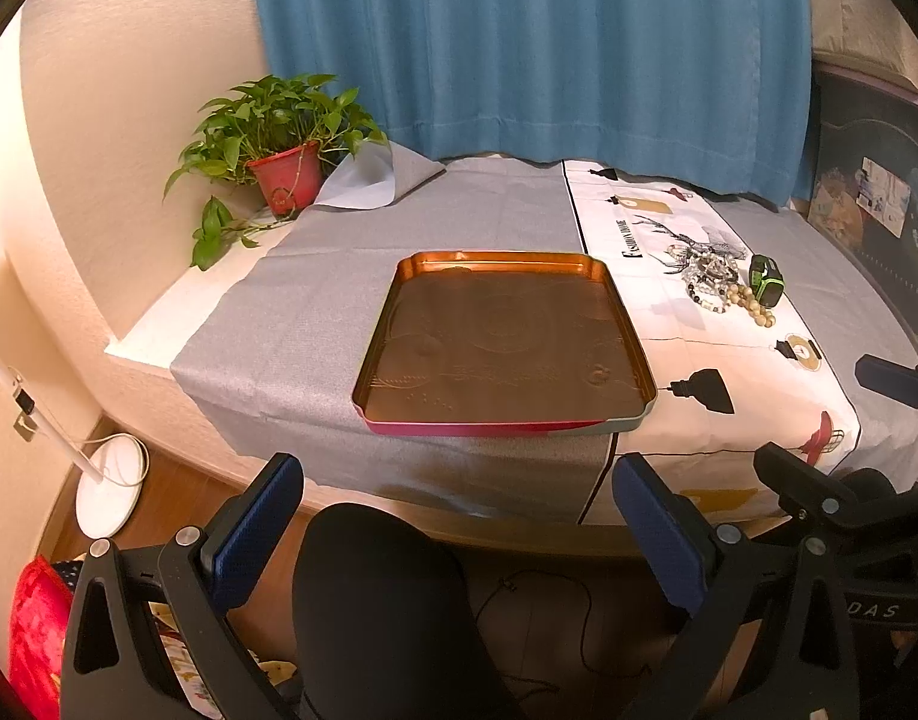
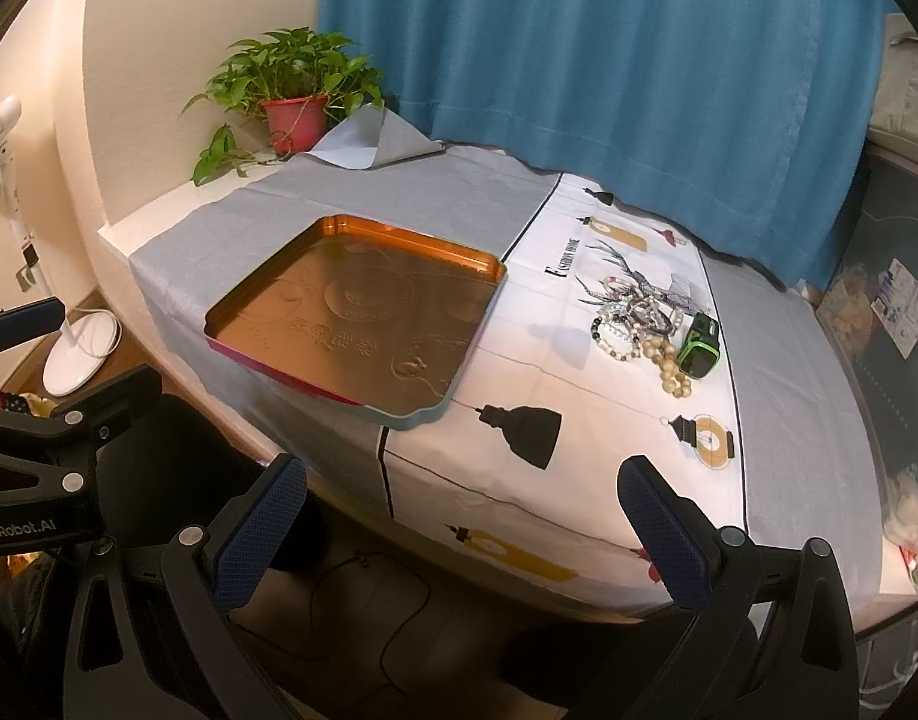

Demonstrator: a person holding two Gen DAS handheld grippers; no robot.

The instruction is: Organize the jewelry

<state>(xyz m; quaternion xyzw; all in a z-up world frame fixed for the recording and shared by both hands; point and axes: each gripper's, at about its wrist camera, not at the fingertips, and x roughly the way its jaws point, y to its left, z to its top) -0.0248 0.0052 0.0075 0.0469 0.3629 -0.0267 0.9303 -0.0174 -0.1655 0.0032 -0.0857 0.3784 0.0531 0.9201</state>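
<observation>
An empty orange metal tray [image 1: 375, 354] [image 2: 252, 291] lies on the table near its front edge. To its right, a pile of beaded bracelets [image 1: 714, 279] [image 2: 630, 324] and a green-and-black watch [image 1: 766, 281] [image 2: 701, 348] lie on the white printed cloth. My left gripper [image 1: 459, 516] is open and empty, held off the table's front edge below the tray. My right gripper [image 2: 462, 516] is open and empty, held off the front edge, well short of the jewelry.
A potted plant in a red pot [image 1: 285, 177] [image 2: 294, 120] stands at the table's back left corner. A blue curtain [image 1: 531, 48] hangs behind. A white fan base [image 1: 108, 492] stands on the floor at left. A black chair back [image 1: 375, 612] is below the left gripper.
</observation>
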